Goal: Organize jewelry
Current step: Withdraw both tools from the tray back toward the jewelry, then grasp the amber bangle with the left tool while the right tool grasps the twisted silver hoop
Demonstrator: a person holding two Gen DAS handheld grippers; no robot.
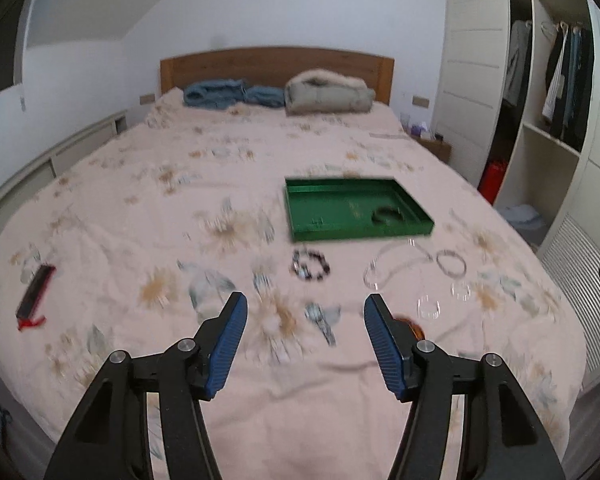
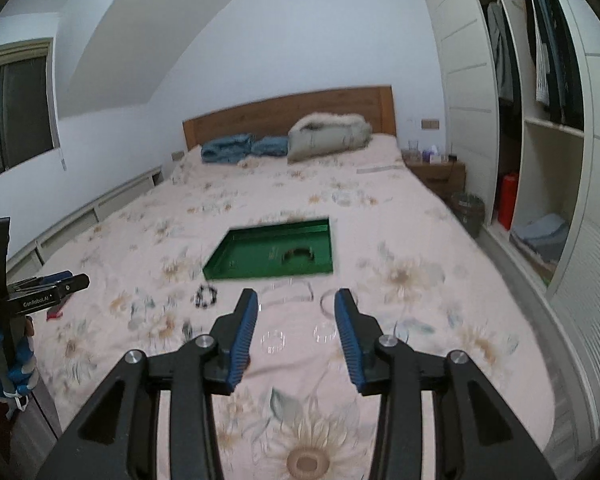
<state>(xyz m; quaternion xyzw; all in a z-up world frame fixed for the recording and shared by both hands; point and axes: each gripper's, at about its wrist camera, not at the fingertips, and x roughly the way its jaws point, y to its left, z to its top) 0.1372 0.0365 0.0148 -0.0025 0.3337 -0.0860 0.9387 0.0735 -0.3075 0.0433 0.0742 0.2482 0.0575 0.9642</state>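
On the bed (image 1: 140, 208), your jewelry is spread across the floral sheet just in front of the green tray (image 1: 356, 208), which already has one dark bracelet (image 1: 388, 215) lying in it. The black beaded bracelet (image 1: 310, 266) sits near the tray's front edge, a thin chain necklace (image 1: 384, 264) and a slim bangle (image 1: 451, 263) lie to its right, and two clear rings (image 1: 429, 307) are closer to you. All of it looks light and slippery, and the chain is floppy, so I'd pinch across the beads or a ring's rim. Your left tongs (image 1: 305, 312) are about half open, holding nothing. Your right tongs (image 2: 296, 306) are partly open, narrower, also empty, hovering over the bed.
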